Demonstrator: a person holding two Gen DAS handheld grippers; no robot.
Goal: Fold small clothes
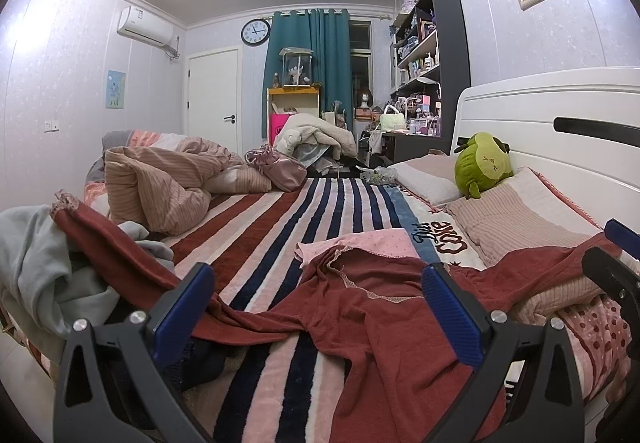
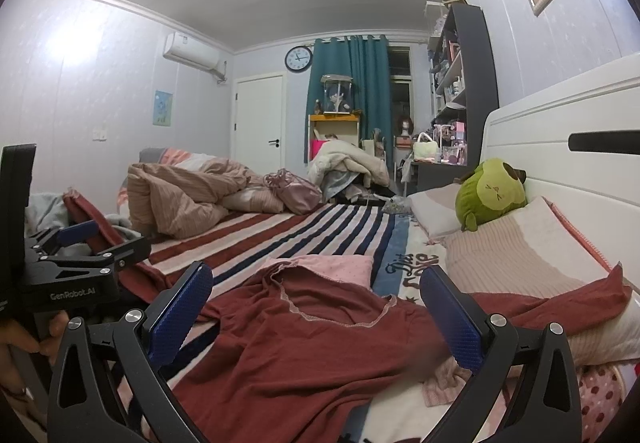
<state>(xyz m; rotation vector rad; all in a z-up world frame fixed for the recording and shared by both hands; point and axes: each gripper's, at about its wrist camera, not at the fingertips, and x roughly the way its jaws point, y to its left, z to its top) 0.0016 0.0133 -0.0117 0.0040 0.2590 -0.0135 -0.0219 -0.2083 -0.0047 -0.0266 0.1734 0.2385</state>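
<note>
The red long-sleeved top [image 1: 360, 307] lies spread on the striped blanket [image 1: 304, 219] at the near end of the bed, neckline with its pale lace trim facing up. From my left wrist view one sleeve [image 1: 116, 263] runs off to the left and climbs onto a heap of grey clothing [image 1: 36, 255] at the bed's left edge; the other sleeve [image 1: 536, 271] trails right, over the ribbed pink pillow [image 1: 520, 215]. A pink dotted garment [image 1: 360, 243] sits just beyond the collar, partly tucked under it.

My left gripper [image 1: 320, 307] hangs above the top with its blue pads set wide apart, nothing between them. My right gripper [image 2: 320, 311] is likewise spread over the chest of the top, pinching nothing; in its view the left gripper's body shows at the far left, beside that left sleeve.

Beyond the collar the blanket runs flat toward a rumpled beige duvet [image 1: 160, 179] far left and a pink bag [image 1: 276, 167] behind it. On the right, the white headboard [image 1: 540, 115] bounds the bed, with a green plush [image 1: 484, 163] leaning on it.
</note>
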